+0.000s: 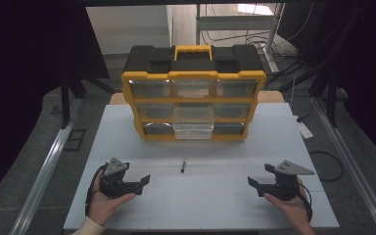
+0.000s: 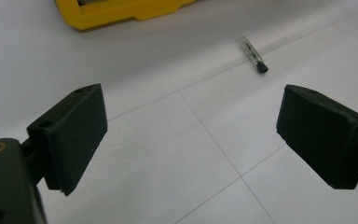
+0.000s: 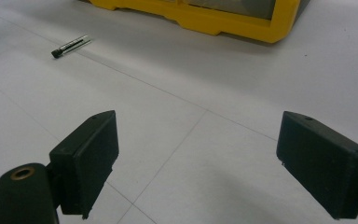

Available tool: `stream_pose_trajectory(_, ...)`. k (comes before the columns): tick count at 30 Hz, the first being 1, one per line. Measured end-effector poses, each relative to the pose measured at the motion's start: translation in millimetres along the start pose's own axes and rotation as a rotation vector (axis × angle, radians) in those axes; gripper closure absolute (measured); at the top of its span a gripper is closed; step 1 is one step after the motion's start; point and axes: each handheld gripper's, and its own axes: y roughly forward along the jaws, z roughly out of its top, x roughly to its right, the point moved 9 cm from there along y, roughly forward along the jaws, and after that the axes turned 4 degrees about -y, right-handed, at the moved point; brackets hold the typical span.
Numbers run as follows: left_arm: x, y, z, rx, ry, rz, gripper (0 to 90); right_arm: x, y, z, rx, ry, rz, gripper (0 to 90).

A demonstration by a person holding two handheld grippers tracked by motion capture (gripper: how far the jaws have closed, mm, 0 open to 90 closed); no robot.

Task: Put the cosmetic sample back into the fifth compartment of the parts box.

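A small clear tube with a black cap (image 1: 183,165) lies on the white table (image 1: 215,205), in front of the organizer and midway between my grippers. It also appears in the left gripper view as the tube (image 2: 253,54), far right, and in the right gripper view as the tube (image 3: 71,46), far left. My left gripper (image 1: 145,181) rests at the near left, held by a hand, its jaws pointing right. My right gripper (image 1: 253,184) rests at the near right, jaws pointing left. Both the left gripper (image 2: 191,109) and the right gripper (image 3: 198,128) are open with nothing between their jaws.
A yellow and black organizer box (image 1: 193,73) with clear drawers stands at the table's back centre; its lower middle drawer (image 1: 193,129) is pulled out. Its yellow base (image 2: 116,11) (image 3: 205,17) edges both gripper views. Metal rails and cables lie on the floor beside the table.
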Motion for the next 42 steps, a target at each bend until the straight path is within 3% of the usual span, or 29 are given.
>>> stream_pose_trajectory(9, 2.0, -0.2, 8.9, -0.018, -0.034, -0.015, 10.0, 0.6, 1.5, 0.0, -0.005, -0.002, -0.006, 13.6)
stream_pose_trajectory(25, 15.6, 9.9, 20.3, -0.041, 0.013, 0.0, 10.5, 1.1, 1.6, 0.0, -0.004, -0.002, -0.009, 14.1)
stream_pose_trajectory(42, 31.1, 25.9, 30.9, -0.087, 0.013, -0.003, 11.3, 2.2, 1.1, -0.1, -0.006, -0.01, -0.019, 14.5)
